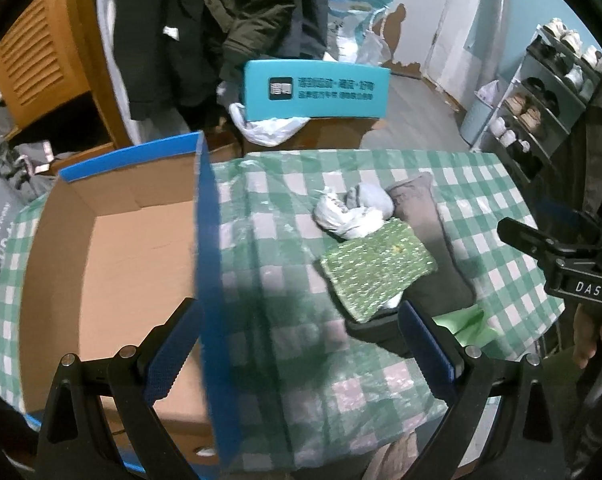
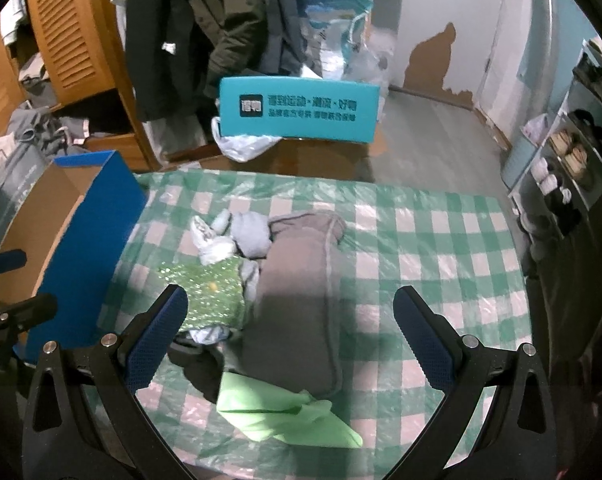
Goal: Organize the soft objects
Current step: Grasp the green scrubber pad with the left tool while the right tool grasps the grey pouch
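Straddling the blue wall of the empty cardboard box (image 1: 113,264), the left gripper (image 1: 297,354) gapes unloaded; right gripper (image 2: 291,334) likewise spread above the soft pile (image 2: 261,276) beside that box; risk: snagging the wall, tipping it.

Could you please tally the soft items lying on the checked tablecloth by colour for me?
Grey: 2, the long grey cloth and grey-blue bundle.
Green: 2, the sparkly green cloth and plain light-green cloth.
White: 1, the crumpled white piece.
Black: 1, the black item, partly hidden.
Total: 6.
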Demonstrator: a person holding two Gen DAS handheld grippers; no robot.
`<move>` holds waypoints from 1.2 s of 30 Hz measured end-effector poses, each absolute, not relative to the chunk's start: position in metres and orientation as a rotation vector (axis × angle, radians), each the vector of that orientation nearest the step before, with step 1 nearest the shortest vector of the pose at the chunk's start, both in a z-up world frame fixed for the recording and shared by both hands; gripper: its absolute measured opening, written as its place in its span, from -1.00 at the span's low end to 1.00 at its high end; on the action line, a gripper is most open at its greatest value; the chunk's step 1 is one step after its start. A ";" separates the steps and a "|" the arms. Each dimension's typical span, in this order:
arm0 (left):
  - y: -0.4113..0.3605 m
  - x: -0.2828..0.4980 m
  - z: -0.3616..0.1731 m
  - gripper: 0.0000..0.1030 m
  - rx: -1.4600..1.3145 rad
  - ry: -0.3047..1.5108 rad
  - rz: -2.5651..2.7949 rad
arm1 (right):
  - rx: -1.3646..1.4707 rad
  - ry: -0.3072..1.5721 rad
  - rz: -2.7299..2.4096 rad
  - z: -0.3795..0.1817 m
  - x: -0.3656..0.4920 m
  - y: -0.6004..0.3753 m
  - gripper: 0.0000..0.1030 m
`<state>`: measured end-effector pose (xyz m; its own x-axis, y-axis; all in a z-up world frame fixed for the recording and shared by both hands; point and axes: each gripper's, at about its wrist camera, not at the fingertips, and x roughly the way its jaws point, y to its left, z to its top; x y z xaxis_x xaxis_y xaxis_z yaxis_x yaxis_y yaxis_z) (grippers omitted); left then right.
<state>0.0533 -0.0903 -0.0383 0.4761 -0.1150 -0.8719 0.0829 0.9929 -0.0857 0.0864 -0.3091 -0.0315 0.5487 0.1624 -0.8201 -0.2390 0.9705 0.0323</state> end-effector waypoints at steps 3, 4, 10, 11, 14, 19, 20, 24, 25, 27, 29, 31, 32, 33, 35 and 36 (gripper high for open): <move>-0.096 0.060 -0.043 0.92 -0.049 1.062 -0.133 | -0.069 0.978 0.225 -0.036 0.089 -0.318 0.97; -0.100 0.063 -0.044 0.92 -0.052 1.061 -0.140 | -0.064 0.983 0.224 -0.037 0.090 -0.320 0.97; -0.121 0.074 -0.056 0.92 -0.017 1.070 -0.169 | -0.047 1.012 0.207 -0.047 0.096 -0.332 0.97; -0.124 0.076 -0.059 0.92 -0.009 1.071 -0.175 | -0.045 1.017 0.204 -0.049 0.096 -0.333 0.97; -0.132 0.082 -0.067 0.92 0.012 1.083 -0.191 | -0.030 1.037 0.196 -0.057 0.098 -0.340 0.97; -0.147 0.090 -0.085 0.92 0.049 1.111 -0.213 | -0.015 1.072 0.182 -0.069 0.094 -0.350 0.97; -0.150 0.092 -0.088 0.92 0.058 1.115 -0.215 | -0.014 1.080 0.178 -0.071 0.092 -0.352 0.97; -0.165 0.097 -0.099 0.92 0.112 1.129 -0.242 | -0.014 1.106 0.167 -0.081 0.087 -0.358 0.97; -0.169 0.096 -0.102 0.92 0.122 1.128 -0.247 | -0.013 1.111 0.164 -0.083 0.087 -0.360 0.97; -0.176 0.098 -0.107 0.92 0.145 1.135 -0.254 | -0.013 1.116 0.165 -0.086 0.087 -0.361 0.97; -0.181 0.099 -0.112 0.92 0.156 1.143 -0.259 | -0.016 1.122 0.159 -0.088 0.087 -0.362 0.97; -0.185 0.102 -0.119 0.92 0.163 1.155 -0.262 | -0.012 1.130 0.156 -0.091 0.087 -0.364 0.97; -0.187 0.103 -0.122 0.92 0.167 1.158 -0.261 | -0.009 1.134 0.154 -0.093 0.088 -0.365 0.97; -0.188 0.104 -0.125 0.92 0.172 1.160 -0.259 | -0.008 1.136 0.152 -0.094 0.088 -0.366 0.97; -0.190 0.109 -0.133 0.92 0.176 1.174 -0.255 | -0.007 1.146 0.147 -0.098 0.090 -0.367 0.97; -0.189 0.111 -0.136 0.92 0.169 1.182 -0.256 | -0.007 1.152 0.145 -0.100 0.091 -0.368 0.97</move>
<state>0.1111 -0.1892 -0.1358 0.3551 -0.1088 -0.9285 0.2854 0.9584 -0.0032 0.0908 -0.3678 -0.1003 0.3978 0.1111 -0.9107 -0.1187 0.9905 0.0691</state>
